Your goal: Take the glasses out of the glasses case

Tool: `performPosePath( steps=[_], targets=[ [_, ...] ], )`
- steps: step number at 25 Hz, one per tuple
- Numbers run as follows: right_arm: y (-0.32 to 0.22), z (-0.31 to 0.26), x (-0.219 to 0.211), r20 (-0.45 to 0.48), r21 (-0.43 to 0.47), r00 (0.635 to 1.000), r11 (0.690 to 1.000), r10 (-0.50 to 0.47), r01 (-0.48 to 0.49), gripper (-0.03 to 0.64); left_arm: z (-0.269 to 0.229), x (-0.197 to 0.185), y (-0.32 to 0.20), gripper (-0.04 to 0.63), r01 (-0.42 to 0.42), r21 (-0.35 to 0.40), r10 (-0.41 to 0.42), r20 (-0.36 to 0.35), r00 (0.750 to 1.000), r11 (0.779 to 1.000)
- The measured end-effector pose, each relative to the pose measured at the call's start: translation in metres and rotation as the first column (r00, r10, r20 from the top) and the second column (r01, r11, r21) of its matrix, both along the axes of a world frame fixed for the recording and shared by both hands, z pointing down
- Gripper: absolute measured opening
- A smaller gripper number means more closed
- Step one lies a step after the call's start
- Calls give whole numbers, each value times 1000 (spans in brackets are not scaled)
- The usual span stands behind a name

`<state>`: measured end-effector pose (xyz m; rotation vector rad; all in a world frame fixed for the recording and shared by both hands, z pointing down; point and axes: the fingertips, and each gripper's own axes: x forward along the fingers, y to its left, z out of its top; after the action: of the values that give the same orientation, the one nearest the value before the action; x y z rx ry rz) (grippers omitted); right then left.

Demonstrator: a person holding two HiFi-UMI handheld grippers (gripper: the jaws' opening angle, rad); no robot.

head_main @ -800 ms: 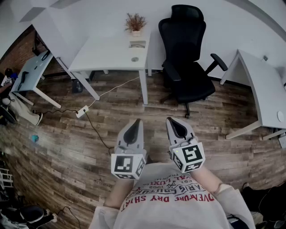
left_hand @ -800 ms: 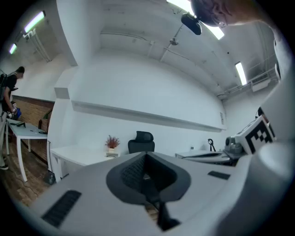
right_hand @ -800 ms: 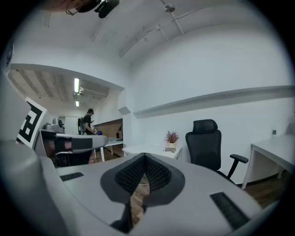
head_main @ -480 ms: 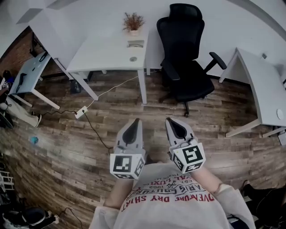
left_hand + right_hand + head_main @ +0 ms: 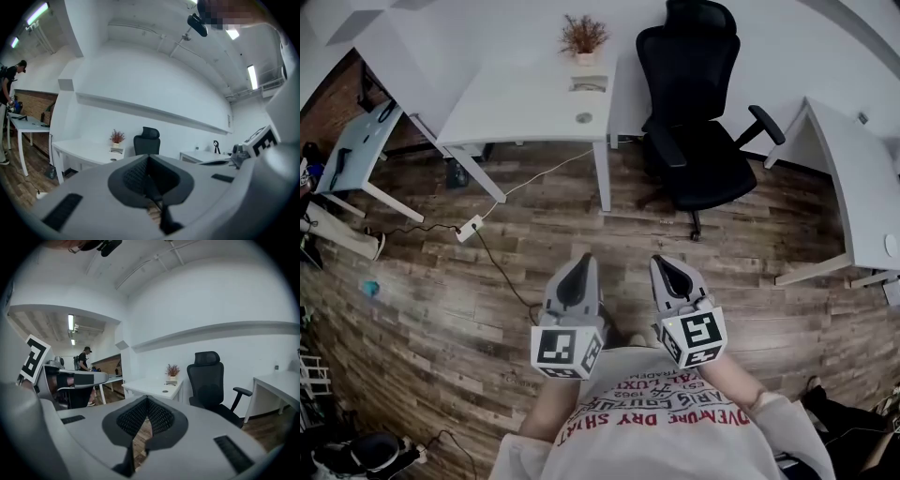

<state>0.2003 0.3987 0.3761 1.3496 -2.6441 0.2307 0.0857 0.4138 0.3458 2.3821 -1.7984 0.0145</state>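
A white desk [image 5: 534, 98] stands on a wood floor [image 5: 441, 309], with a potted plant [image 5: 583, 37] at the desk's far edge. Just right of the desk is a black office chair [image 5: 698, 103]. Near the desk's front left leg lies a power strip [image 5: 470, 229]; well right of the desk stands another white table [image 5: 858, 178]

Floor [image 5: 441, 309]: brown wood planks, mixed light and dark tones
Desk [image 5: 534, 103]: white
Office chair [image 5: 694, 141]: black
Potted plant [image 5: 583, 37]: reddish-brown sprigs, pale pot
Left gripper [image 5: 584, 262] and right gripper [image 5: 664, 264]: grey shells, black ribbed pads [image 5: 133, 417], cubes with black-and-white square markers
Shirt [image 5: 666, 436]: white, with red and dark lettering
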Motion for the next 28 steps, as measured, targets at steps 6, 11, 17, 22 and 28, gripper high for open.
performPosePath(
  steps=[6, 11, 17, 22, 28],
  targets=[
    [-40, 15, -18, -13, -53, 1000, 998, 25, -25, 12, 16, -26, -39, 8, 0, -53, -1, -22, 1000, 999],
    [-84, 24, -41, -24, -71, 999, 996, 43, -45, 12, 24, -54, -88, 8, -10, -81, 7, -32, 999, 997],
    [-152, 27, -84, -40, -69, 997, 996, 62, -65, 12, 25, -95, -163, 8, -52, -74, 50, -37, 998, 996],
    [-204, 21, -120, -58, -64, 995, 995, 77, -80, 12, 15, -136, -221, 8, -65, -55, 62, -48, 997, 996],
    [-247, 18, -153, -51, -70, 996, 994, 77, -81, 12, 19, -167, -261, 8, -69, -83, 64, -59, 996, 994]
  ],
)
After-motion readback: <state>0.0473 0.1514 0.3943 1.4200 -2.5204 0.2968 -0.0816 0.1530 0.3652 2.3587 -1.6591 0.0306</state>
